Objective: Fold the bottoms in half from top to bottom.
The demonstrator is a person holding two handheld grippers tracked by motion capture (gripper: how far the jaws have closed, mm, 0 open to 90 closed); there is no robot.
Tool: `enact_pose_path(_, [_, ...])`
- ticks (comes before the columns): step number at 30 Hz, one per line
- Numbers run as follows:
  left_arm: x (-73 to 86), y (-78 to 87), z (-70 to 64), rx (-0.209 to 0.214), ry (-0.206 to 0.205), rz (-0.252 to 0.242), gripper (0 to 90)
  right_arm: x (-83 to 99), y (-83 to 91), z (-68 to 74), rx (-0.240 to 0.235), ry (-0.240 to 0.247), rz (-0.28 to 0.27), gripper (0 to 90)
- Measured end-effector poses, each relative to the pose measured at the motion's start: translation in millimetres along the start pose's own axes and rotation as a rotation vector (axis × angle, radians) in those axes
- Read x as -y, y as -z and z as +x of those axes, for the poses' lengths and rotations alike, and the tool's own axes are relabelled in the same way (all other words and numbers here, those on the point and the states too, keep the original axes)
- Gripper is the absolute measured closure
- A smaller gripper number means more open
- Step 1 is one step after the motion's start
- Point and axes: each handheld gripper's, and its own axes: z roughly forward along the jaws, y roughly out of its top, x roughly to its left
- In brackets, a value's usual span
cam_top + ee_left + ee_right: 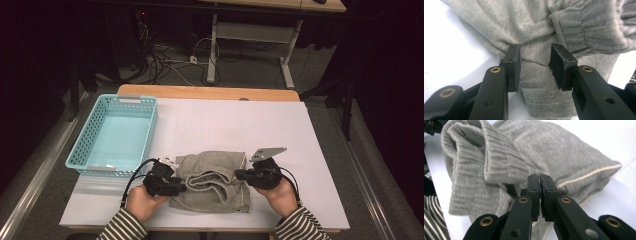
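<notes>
Left gripper (534, 67): two black jaws rising from the bottom of the frame, standing apart with a fold of cloth between them
Grey garment (536, 27): knitted fabric across the top and centre of the frame, bunched where it passes between the jaws
Ribbed cuff (594, 32): upper right, thick and rolled
Stitched hem (549, 100): lower centre, below the jaws
White table surface (451, 55): left side of the frame

High view: we note a bright white table (280, 130) at centre, upper frame and both sides dim. Both gripper views: the white surface glares, the grey garment (534, 32) is sharp, near jaws slightly soft.
</notes>
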Motion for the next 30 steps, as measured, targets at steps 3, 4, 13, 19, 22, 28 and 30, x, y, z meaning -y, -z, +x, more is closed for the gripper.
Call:
enact_pose_path(3, [-2.2, 6.0, 0.0, -0.019, 0.003, -0.038, 58.1, -2.9, -3.6, 1.5, -0.004, 0.002, -0.002, 85.9])
enact_pose_path(4, [-3.7, 9.2, 0.1, -0.024, 0.009, -0.064, 58.0, -3.4, -4.5, 1.9, -0.005, 0.002, -0.001, 85.9])
enact_pose_path(13, [-24.9, 13.6, 1.1, -0.021, 0.002, -0.13, 52.5, 5.2, -7.6, 9.9, -0.051, 0.026, 0.06, 86.7])
enact_pose_path(19, [-28.3, 0.6, -10.0, -0.017, -0.051, -0.089, 51.7, 3.0, 2.2, 10.4, -0.03, 0.025, 0.016, 86.7])
enact_pose_path(22, [-25.0, -3.7, -14.5, -0.007, -0.071, -0.063, 51.7, -3.3, 4.4, 8.3, -0.015, 0.018, -0.02, 86.4])
enact_pose_path(28, [-17.0, -6.8, -22.2, -0.027, -0.104, -0.04, 51.7, -4.3, -10.1, 10.9, -0.023, 0.02, 0.015, 85.4])
enact_pose_path(30, [-15.0, -6.4, -23.4, -0.033, -0.108, -0.042, 51.8, -4.6, -11.3, 14.3, -0.03, 0.023, 0.018, 84.8])
